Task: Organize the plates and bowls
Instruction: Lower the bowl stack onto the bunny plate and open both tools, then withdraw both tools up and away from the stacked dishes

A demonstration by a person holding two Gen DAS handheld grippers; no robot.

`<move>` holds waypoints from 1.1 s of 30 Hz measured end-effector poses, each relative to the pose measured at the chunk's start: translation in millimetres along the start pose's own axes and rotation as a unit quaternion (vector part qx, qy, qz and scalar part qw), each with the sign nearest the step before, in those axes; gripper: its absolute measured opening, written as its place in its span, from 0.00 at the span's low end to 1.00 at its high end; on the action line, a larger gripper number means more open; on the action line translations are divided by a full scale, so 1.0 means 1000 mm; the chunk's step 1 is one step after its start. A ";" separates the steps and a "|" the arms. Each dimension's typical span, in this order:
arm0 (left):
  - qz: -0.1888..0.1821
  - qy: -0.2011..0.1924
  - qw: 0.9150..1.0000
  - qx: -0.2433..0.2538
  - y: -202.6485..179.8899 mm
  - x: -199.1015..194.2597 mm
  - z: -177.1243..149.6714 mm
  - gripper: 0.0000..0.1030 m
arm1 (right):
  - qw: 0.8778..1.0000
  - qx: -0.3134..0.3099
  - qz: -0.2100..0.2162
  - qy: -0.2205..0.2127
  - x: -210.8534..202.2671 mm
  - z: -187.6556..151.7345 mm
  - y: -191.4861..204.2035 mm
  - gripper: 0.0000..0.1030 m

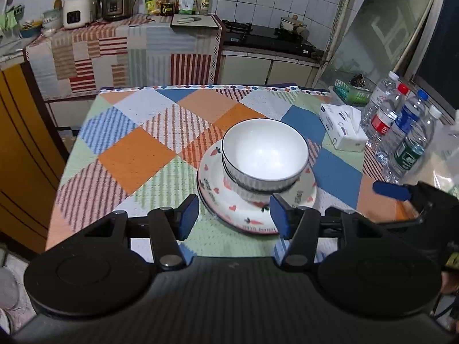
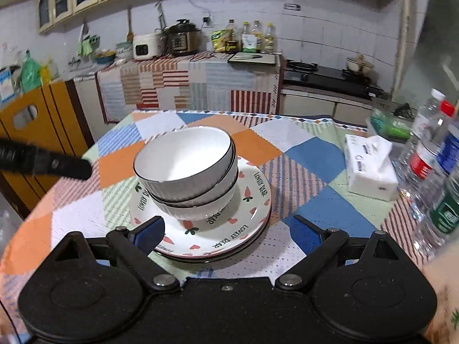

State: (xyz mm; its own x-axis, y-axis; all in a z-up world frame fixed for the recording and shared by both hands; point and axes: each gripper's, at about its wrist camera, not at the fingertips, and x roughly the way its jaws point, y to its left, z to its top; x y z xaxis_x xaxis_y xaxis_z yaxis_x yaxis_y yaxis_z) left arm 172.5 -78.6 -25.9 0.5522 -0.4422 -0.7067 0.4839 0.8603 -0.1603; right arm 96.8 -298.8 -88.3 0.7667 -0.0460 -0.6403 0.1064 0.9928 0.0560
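Two white ribbed bowls (image 1: 264, 157) (image 2: 186, 169) with dark rims are nested and stand on stacked plates (image 1: 226, 197) (image 2: 249, 209) printed with hearts, carrots and "LOVELY BEAR". The stack rests on the patchwork tablecloth (image 1: 137, 154). My left gripper (image 1: 233, 215) hovers in front of the stack's near edge, its blue-padded jaws apart with nothing between them. My right gripper (image 2: 229, 235) is open too, straddling the near rim of the plates without touching it. Its blue pad (image 1: 391, 190) shows at the right in the left wrist view. The left gripper's dark body (image 2: 43, 162) pokes in from the left in the right wrist view.
A tissue box (image 1: 342, 129) (image 2: 370, 166) and several water bottles (image 1: 401, 132) (image 2: 433, 169) stand at the table's right side, with a green basket (image 1: 348, 91) behind. A yellow chair back (image 2: 43, 132) is on the left. Behind are the counter with appliances (image 1: 114, 3) and a stove (image 1: 266, 37).
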 end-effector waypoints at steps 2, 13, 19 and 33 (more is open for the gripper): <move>0.009 -0.001 1.000 0.006 -0.004 -0.015 -0.005 0.53 | 1.000 0.003 -0.012 0.000 -0.012 0.000 0.002 0.94; 0.034 -0.015 0.999 -0.009 -0.020 -0.079 -0.026 0.58 | 0.998 0.003 -0.055 0.011 -0.074 -0.001 0.019 0.97; 0.042 -0.022 0.999 -0.014 -0.027 -0.098 -0.038 0.61 | 0.998 0.002 -0.062 0.013 -0.100 -0.005 0.022 0.97; 0.072 -0.022 0.997 0.004 -0.035 -0.106 -0.067 0.62 | 0.998 -0.007 -0.066 0.014 -0.121 -0.021 0.031 0.97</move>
State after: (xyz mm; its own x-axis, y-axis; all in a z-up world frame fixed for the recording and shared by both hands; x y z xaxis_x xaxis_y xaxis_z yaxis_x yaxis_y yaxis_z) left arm 51.1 -44.6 8.7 0.6455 -0.3253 -0.6910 0.4033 0.9135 -0.0533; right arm -5.9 -259.6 -25.0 0.7289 -0.1740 -0.6621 0.1964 0.9797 -0.0412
